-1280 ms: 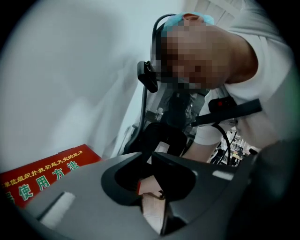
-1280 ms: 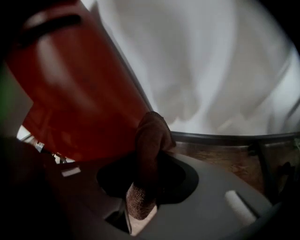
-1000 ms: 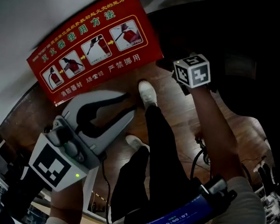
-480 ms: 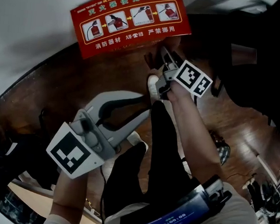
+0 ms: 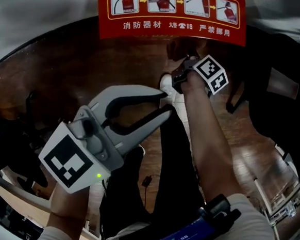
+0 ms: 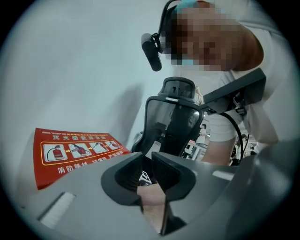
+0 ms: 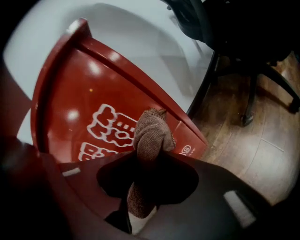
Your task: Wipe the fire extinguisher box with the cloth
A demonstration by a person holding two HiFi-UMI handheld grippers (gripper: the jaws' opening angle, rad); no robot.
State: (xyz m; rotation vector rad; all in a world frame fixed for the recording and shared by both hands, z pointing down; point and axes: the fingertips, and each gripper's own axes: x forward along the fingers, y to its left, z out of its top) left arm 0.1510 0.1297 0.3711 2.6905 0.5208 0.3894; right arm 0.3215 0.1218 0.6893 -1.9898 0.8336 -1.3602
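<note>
The red fire extinguisher box (image 5: 171,15) stands against the white wall, its top printed with pictograms. In the right gripper view its front (image 7: 84,103) bears white characters. My right gripper (image 5: 181,67) is low in front of that face, shut on a brown knitted cloth (image 7: 150,136). The cloth's bunched end sticks out past the jaws (image 7: 149,164), at or just off the red front. My left gripper (image 5: 167,103) hovers further back over the floor. Its jaws (image 6: 150,168) stand narrowly open with nothing between them. The box (image 6: 77,154) lies to its left.
The wooden floor (image 7: 243,140) runs to the right of the box. A black office chair (image 7: 253,70) stands beside the box. The person's dark-trousered legs and white shoe (image 5: 168,84) are below the grippers. Another chair (image 6: 176,117) and the person's torso fill the left gripper view.
The view has swung so that the box now sits top centre. My right gripper with the cloth has moved in towards the box front. The left gripper kept its pose.
</note>
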